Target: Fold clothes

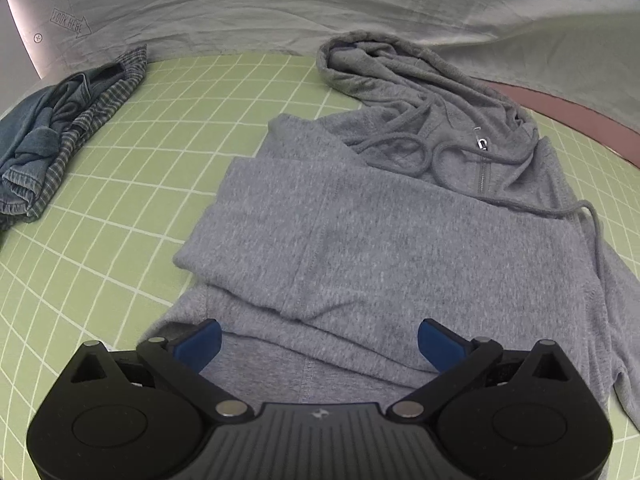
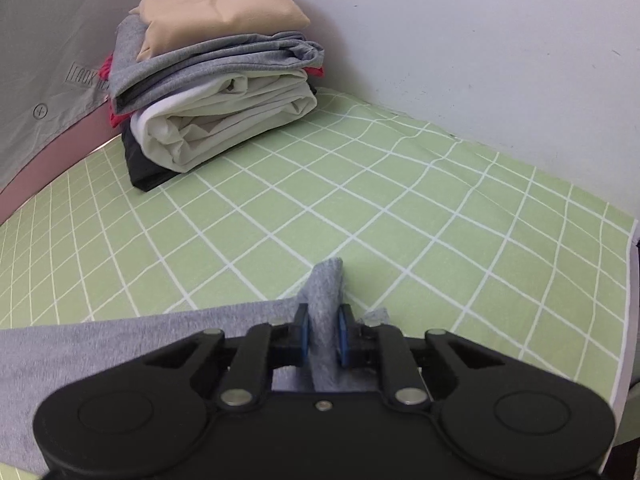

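Observation:
A grey zip hoodie (image 1: 380, 232) lies on the green checked mat (image 1: 160, 128), hood away from me, drawstrings loose near the zip, one sleeve folded across its front. My left gripper (image 1: 319, 342) hovers over the hoodie's near part, blue pads wide apart, nothing between them. In the right wrist view my right gripper (image 2: 323, 334) is shut on a bunched fold of the grey hoodie (image 2: 326, 292), which sticks up between the blue pads. The rest of that fabric trails to the left over the mat (image 2: 440, 220).
A crumpled pile of denim and checked clothes (image 1: 60, 136) lies at the mat's far left. A stack of folded clothes (image 2: 216, 80), beige on top, stands in the far corner by the white wall (image 2: 480, 40). A grey sheet (image 1: 280, 4) hangs behind the mat.

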The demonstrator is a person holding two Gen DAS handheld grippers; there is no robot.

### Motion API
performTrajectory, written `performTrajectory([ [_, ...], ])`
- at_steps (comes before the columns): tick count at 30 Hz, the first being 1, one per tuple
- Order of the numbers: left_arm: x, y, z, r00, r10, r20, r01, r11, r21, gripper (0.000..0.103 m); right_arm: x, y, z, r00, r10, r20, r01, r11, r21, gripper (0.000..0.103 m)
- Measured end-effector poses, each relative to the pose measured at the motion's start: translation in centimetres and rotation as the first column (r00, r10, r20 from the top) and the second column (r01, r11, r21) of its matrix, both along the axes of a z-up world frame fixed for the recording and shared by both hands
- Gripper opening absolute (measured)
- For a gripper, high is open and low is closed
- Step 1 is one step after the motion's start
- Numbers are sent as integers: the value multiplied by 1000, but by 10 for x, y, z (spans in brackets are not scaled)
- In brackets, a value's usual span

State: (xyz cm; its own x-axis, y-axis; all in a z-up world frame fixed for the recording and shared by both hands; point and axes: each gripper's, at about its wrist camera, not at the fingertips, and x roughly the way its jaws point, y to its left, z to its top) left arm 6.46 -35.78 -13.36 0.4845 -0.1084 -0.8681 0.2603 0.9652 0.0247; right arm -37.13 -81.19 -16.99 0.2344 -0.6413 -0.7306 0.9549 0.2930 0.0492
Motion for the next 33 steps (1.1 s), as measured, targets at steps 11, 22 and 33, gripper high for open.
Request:
performTrajectory([
  [11, -29, 78, 19, 999, 31, 28, -32, 999, 18, 103, 19, 80, 24, 918, 2, 396, -66, 987, 147, 15],
  [22, -24, 133, 31, 998, -16, 63, 12, 999, 50, 103, 139, 155, 39, 865, 192, 463, -294, 943, 158, 15],
  [33, 33, 155, 21, 996, 66, 55, -68, 997, 22, 103, 349, 279, 81, 546, 495, 676, -739, 665, 110, 20],
])
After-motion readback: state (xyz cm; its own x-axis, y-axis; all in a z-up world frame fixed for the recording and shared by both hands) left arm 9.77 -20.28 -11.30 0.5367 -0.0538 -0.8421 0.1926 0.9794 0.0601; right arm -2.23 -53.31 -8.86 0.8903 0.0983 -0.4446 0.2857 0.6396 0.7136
